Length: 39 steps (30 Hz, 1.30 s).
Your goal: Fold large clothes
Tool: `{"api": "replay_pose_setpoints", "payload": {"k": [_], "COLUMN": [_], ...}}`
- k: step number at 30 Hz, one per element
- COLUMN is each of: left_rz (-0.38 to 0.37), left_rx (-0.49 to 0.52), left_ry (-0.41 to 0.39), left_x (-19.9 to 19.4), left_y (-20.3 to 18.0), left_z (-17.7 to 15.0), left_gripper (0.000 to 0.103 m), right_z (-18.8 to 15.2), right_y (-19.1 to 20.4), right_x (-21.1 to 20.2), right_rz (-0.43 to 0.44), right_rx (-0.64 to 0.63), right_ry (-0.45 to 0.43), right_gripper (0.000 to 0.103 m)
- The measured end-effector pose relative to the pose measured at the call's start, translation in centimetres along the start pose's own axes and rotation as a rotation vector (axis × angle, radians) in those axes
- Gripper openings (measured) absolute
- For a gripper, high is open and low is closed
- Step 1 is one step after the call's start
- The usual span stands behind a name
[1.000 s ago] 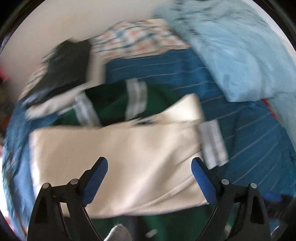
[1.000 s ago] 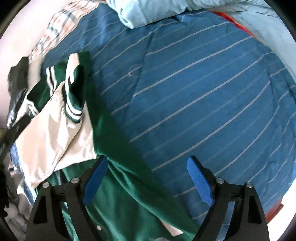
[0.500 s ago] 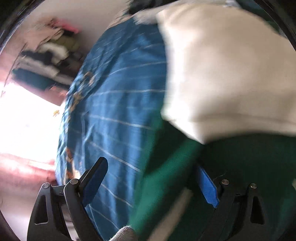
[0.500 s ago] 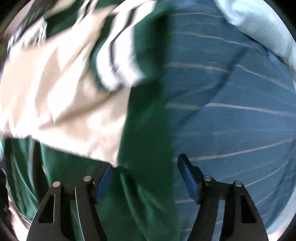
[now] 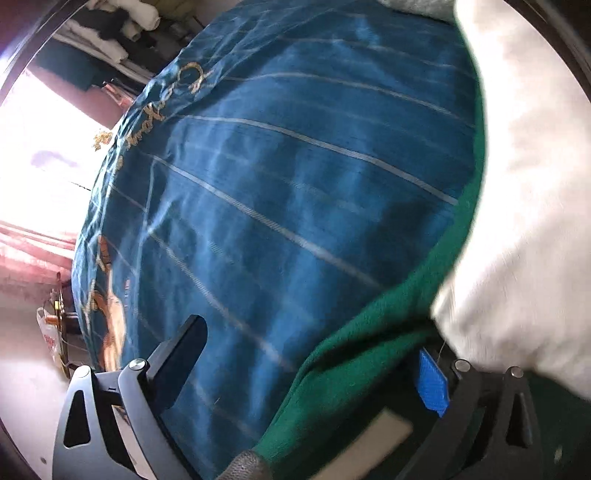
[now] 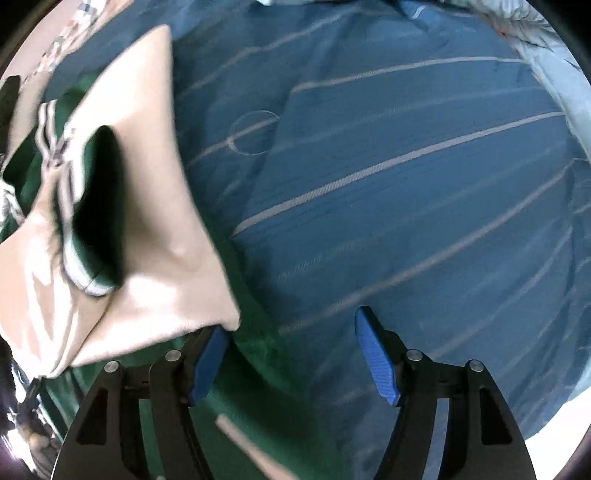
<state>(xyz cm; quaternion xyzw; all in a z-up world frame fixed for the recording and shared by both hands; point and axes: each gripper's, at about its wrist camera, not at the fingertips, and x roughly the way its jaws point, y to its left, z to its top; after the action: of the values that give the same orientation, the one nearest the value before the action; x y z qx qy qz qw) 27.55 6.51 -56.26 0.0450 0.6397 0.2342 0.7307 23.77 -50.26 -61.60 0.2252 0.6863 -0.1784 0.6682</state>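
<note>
A green jacket with cream sleeves and striped cuffs lies on a blue striped bedspread [image 5: 280, 192]. In the left wrist view its green edge [image 5: 369, 343] and a cream sleeve [image 5: 524, 192] fill the right side. My left gripper [image 5: 310, 369] is open, with the green hem lying between its jaws. In the right wrist view the cream sleeve [image 6: 147, 206] and a green striped cuff [image 6: 96, 206] lie at the left. My right gripper [image 6: 291, 358] is open over the jacket's green edge [image 6: 258, 369], its left finger [image 6: 207, 362] under the sleeve corner.
The bedspread [image 6: 388, 184] spreads wide to the right. A light blue quilt [image 6: 554, 74] lies at its far right edge. The bed's left edge [image 5: 99, 236] drops to a bright floor, with piled clothes [image 5: 118, 22] beyond.
Both grippers swung down from a high view of the folded jacket to its lower edges. The left came to the hem at the bed's left side, the right to the right-hand edge.
</note>
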Motion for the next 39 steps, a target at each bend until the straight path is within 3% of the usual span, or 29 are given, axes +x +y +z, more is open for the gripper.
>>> {"api": "replay_pose_setpoints", "payload": {"k": [5,9,12,14,17,21,23,24,25,26,28,30,33,36,37,38,39], "left_rz": [0.021,0.079,0.067,0.092,0.126,0.147,0.137,0.137,0.137,0.134,0.133,0.136,0.138,0.127,0.125,0.126,0.128], "left_rx": [0.134,0.175,0.16,0.165,0.164,0.148,0.14,0.143,0.149,0.148,0.15,0.16,0.168,0.149,0.145,0.146,0.148], "left_ry": [-0.087,-0.113,-0.109,-0.152,-0.148,-0.126,-0.139,-0.143,-0.145,-0.143,-0.136,-0.133,-0.135,-0.129,-0.129,-0.128,-0.125], "left_x": [-4.5,-4.0,-3.3,-3.2,-1.8,0.2,0.3,0.3,0.3,0.3,0.3,0.2,0.0,-0.3,-0.3,-0.3,-0.2], "left_y": [0.8,0.7,-0.3,-1.8,-3.2,-3.5,-3.2,-3.2,-3.1,-3.0,-3.2,-3.3,-3.3,-2.9,-2.8,-2.8,-2.8], "left_z": [-3.3,-4.2,-2.7,-1.3,0.6,1.3,1.1,1.0,1.0,1.0,1.1,1.2,1.1,0.9,0.8,0.7,0.6], "left_gripper": [0.103,0.103,0.103,0.103,0.103,0.103,0.103,0.103,0.103,0.103,0.103,0.103,0.103,0.103,0.103,0.103,0.103], "right_z": [-5.5,-7.9,-6.3,-4.3,-1.4,1.0,0.8,0.9,1.1,1.5,2.3,2.2,1.7,0.8,0.3,-0.1,-0.4], "right_y": [2.9,3.7,2.8,2.7,2.2,1.5,1.3,0.9,0.6,-0.1,-1.5,-2.4,-0.9,-0.6,-0.5,-0.8,-1.3], "right_x": [-2.8,-1.3,0.0,1.0,1.3,3.7,4.4,4.1,3.9,3.6,3.5,3.8,3.0,2.0,2.5,3.3,3.8], "right_rz": [0.068,0.084,0.08,0.06,0.053,0.06,0.106,0.107,0.088,0.055,0.036,0.081,0.033,0.117,0.093,-0.01,-0.046], "right_rx": [-0.104,-0.123,-0.086,-0.097,-0.079,-0.092,-0.074,-0.07,-0.059,-0.029,0.044,0.09,0.015,-0.014,-0.037,-0.059,-0.062], "right_ry": [0.026,0.039,0.004,-0.01,-0.046,0.057,0.063,0.042,0.023,-0.004,-0.015,0.016,0.042,0.064,0.084,0.086,0.076], "right_gripper": [0.071,0.071,0.071,0.071,0.071,0.07,0.063,0.05,0.041,0.039,0.037,0.037,0.037,0.039,0.039,0.038,0.038]}}
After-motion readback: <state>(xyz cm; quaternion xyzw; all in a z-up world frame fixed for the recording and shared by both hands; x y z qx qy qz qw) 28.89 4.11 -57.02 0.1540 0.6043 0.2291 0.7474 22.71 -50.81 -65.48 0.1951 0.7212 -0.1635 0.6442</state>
